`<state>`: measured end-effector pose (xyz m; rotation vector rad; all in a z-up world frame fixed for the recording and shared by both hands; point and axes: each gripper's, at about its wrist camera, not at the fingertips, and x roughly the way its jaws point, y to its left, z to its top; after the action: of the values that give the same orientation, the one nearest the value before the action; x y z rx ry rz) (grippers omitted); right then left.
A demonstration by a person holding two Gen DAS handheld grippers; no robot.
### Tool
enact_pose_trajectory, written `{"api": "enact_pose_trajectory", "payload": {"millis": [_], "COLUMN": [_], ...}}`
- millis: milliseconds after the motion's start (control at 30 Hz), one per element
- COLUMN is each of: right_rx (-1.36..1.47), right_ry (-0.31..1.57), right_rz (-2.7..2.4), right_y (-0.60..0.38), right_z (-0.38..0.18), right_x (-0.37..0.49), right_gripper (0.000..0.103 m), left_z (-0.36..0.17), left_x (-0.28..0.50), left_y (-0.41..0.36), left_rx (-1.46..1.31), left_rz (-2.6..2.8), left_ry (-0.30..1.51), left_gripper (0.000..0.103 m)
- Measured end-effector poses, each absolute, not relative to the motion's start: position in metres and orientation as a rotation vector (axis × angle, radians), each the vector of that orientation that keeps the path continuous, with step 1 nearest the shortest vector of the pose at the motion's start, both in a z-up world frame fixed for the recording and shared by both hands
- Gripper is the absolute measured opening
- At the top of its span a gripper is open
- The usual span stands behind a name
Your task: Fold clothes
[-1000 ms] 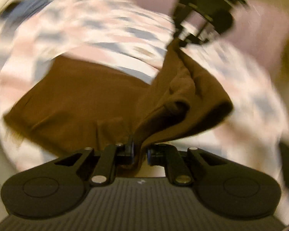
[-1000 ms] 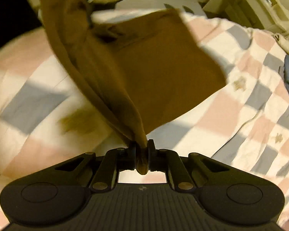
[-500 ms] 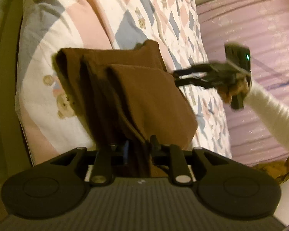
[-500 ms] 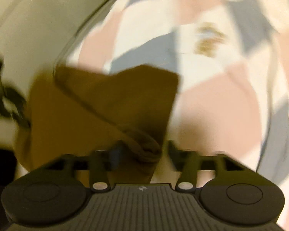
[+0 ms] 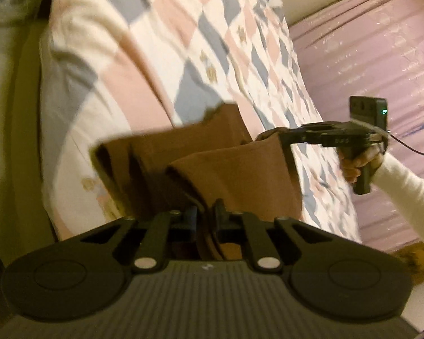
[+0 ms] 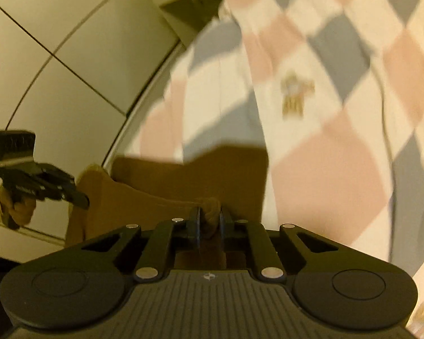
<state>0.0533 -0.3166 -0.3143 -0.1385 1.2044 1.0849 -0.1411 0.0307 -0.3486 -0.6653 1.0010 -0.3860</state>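
Left gripper point(image 5: 205, 217) up close, fingers closing and pinching a fold of the brown garment point(image 5: 234, 175); right gripper point(image 6: 209, 219) likewise closing, a bunched brown edge caught between its fingers; the garment lies folded in layers on the checked quilt point(image 5: 161, 45) near the bed's edge; further out, a white sleeve point(image 5: 404, 195); beyond, pale floor tiles point(image 6: 70, 56).

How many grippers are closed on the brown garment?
2. The left gripper pinches the brown garment at its near edge; the right gripper pinches a bunched fold at the opposite side. Both jaws are closing, with cloth between them.
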Motion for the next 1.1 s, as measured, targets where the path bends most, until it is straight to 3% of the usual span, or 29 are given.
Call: {"api": "enact_pose_trajectory", "payload": {"millis": [133, 333, 467, 567, 600, 733, 833, 933, 1100], "right_rx": [-0.186, -0.249, -0.26, -0.193, -0.165, -0.101, -0.273, -0.641, -1.066], "right_ry": [1.157, 1.235, 1.236, 1.101, 1.045, 0.844, 0.77, 0.713, 0.545], "right_rz": [1.059, 0.981, 0.883, 0.732, 0.677, 0.632, 0.738, 0.824, 0.913], "right_y": [-0.281, -0.243, -0.238, -0.253, -0.261, -0.298, -0.31, -0.302, -0.295], "right_z": [-0.312, -0.358, -0.372, -0.352, -0.342, -0.29, -0.27, -0.286, -0.332], "right_x": [0.073, 0.097, 0.09, 0.074, 0.067, 0.007, -0.061, -0.128, -0.197], "right_gripper": [0.012, 0.014, 0.032, 0.062, 0.064, 0.063, 0.058, 0.054, 0.047], "left_z": [-0.348, -0.375, -0.386, -0.373, -0.366, -0.329, -0.299, -0.29, -0.321], "left_x": [-0.132, -0.124, -0.119, -0.124, -0.128, -0.159, -0.192, -0.225, -0.248], "left_y": [0.047, 0.054, 0.059, 0.066, 0.068, 0.062, 0.025, -0.021, -0.068], "left_rx": [-0.647, -0.619, -0.609, -0.585, -0.564, -0.432, -0.348, -0.341, -0.408], "left_rz": [-0.311, -0.262, -0.233, -0.214, -0.194, -0.15, -0.258, -0.388, -0.356], "left_ry": [0.968, 1.039, 1.095, 1.087, 1.081, 1.062, 1.034, 1.021, 1.022], "left_gripper": [0.008, 0.009, 0.02, 0.025, 0.025, 0.024, 0.023, 0.023, 0.009]}}
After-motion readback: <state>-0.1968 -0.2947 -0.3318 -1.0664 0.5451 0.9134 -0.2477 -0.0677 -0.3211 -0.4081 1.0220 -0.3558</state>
